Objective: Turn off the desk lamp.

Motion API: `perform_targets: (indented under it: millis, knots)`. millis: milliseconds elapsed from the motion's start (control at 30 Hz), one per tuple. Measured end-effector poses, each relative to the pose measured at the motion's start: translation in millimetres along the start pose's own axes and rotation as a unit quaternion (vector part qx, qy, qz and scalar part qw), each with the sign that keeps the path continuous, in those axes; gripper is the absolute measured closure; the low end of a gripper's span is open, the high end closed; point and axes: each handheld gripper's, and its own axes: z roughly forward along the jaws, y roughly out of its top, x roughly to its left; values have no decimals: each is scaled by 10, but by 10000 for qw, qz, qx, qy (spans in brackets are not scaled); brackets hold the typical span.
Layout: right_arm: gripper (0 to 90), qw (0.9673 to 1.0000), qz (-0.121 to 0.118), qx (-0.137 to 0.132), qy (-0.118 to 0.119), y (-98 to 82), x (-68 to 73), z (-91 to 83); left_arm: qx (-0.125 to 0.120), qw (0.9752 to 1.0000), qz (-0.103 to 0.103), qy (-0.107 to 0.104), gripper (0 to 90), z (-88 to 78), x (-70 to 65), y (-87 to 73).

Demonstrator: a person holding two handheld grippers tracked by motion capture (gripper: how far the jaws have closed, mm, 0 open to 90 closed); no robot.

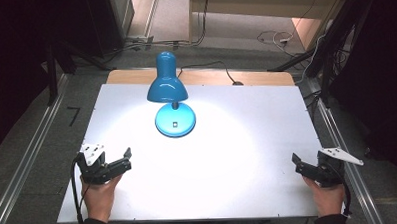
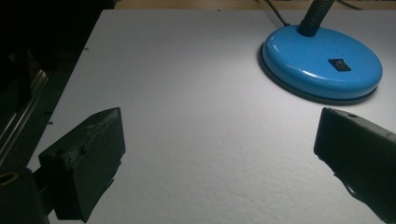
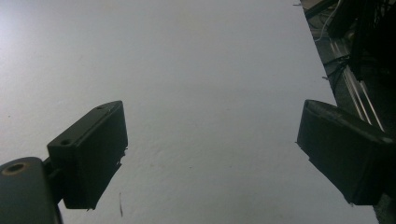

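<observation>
High view: the lit blue desk lamp (image 1: 170,100) stands toward the counter's (image 1: 247,140) far edge, shade bent over its base so light falls on the board. The left tool (image 1: 124,161) and right tool (image 1: 297,164) rest at the near corners, well apart from it, probably poised for a reach.

Left gripper view: jaws spread, empty; the lamp's rocker switch (image 2: 339,65) lies ahead.

Right gripper view: jaws spread over bare counter.
</observation>
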Motion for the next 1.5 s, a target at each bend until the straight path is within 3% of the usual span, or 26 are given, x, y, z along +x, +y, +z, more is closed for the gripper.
perform_targets:
  millis: [133,667,1200,1500]
  knots:
    - [71,10000,5,36,2,-3,-3,9,7,9999,142,-7,37,18,-62,25]
    - [72,9999,86,-14,64,3,-10,-17,22,9999,-99,-120,49,138,-128,71]
    - [71,9998,202,-20,40,-6,-38,-4,74,9992,-206,-326,62,264,-241,116]
    - [71,9997,234,-47,47,-5,-47,-9,37,9992,-166,-374,68,302,-293,157]
